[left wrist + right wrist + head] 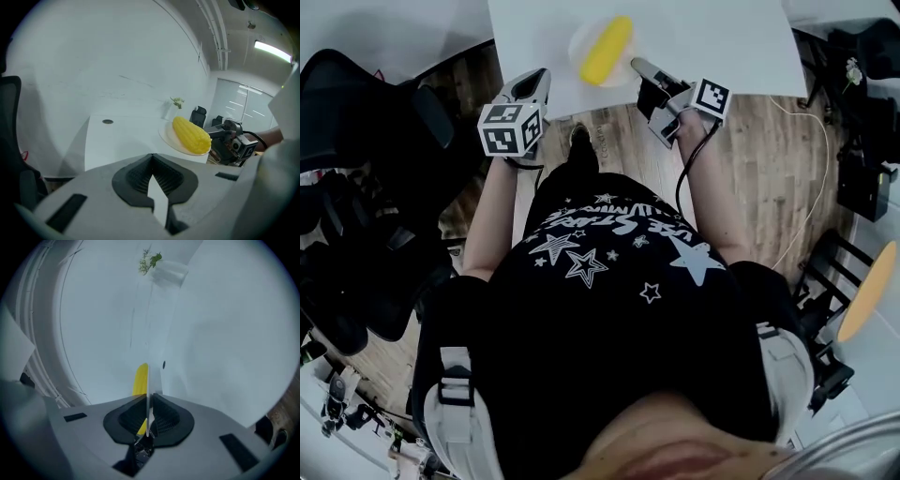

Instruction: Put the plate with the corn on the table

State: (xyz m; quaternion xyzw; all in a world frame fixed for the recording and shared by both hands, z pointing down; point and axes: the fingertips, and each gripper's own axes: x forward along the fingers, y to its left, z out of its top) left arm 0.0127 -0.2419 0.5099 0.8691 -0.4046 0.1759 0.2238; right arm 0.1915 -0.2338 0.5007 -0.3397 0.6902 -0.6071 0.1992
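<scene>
A white plate carries a yellow corn cob over the near edge of the white table. My right gripper is shut on the plate's right rim. In the right gripper view the plate runs edge-on between the jaws of the right gripper, and the corn shows behind it. Whether the plate rests on the table I cannot tell. My left gripper hangs left of the plate at the table's edge. In its own view the left gripper is shut on nothing, with the corn ahead to the right.
A black office chair stands at the left on the wooden floor. A cable trails at the right. On the table are a small plant in a white vase and a round cable hole.
</scene>
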